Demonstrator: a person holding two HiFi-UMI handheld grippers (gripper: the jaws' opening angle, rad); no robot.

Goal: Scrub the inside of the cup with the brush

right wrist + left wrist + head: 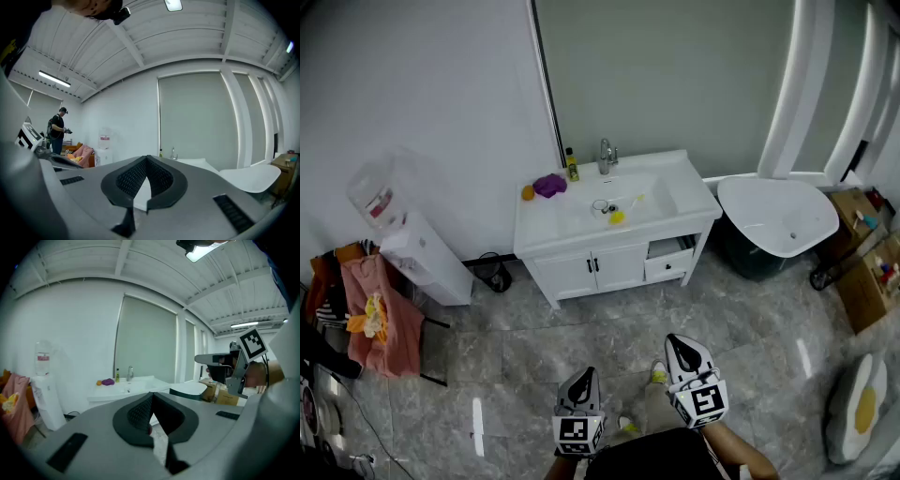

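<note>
Left gripper [152,394], right gripper [146,158]: ribbed black pads [139,411] tip to tip

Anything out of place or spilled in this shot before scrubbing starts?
The right drawer under the counter is pulled partly out, while the cabinet doors beside it are shut. No spill shows on the counter or the floor. The cup and brush sit in the basin, too small to judge further.

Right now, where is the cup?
In the head view the cup sits in the basin of the white sink, just left of the yellow brush and in front of the tap.
</note>
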